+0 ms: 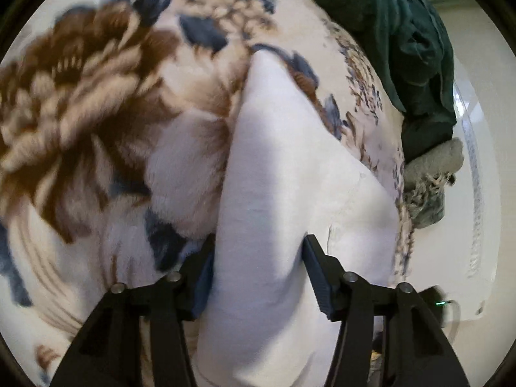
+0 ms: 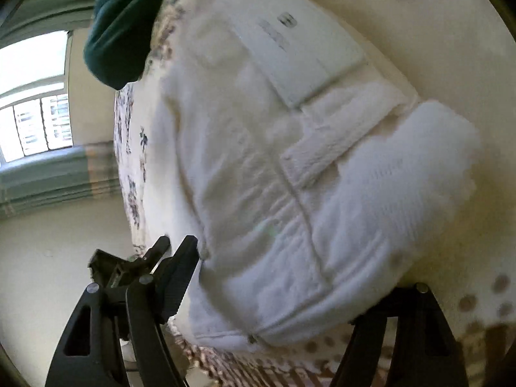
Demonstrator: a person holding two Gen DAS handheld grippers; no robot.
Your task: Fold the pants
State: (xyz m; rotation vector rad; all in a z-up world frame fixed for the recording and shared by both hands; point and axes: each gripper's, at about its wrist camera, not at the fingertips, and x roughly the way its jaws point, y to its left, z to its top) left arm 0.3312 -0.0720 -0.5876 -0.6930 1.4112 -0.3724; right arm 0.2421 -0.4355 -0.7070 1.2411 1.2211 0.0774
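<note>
- My left tongs [image 1: 258, 274] were closed on a leg of the white pants [image 1: 274, 167], with the cloth pinched between both pads.
- My right tongs [image 2: 283, 277] stood wide around the thick waist part of the pants [image 2: 290, 193]; I could not tell if they pressed it.
- The pants lay on the bed, on a floral blanket [image 1: 80, 96], near its edge.
- I judged both grips should hold all layers and lift together, so the fold stays even.
- A dark green garment [image 1: 403, 32] lay at the far edge, and a window [image 2: 35, 122] lit the room.
</note>
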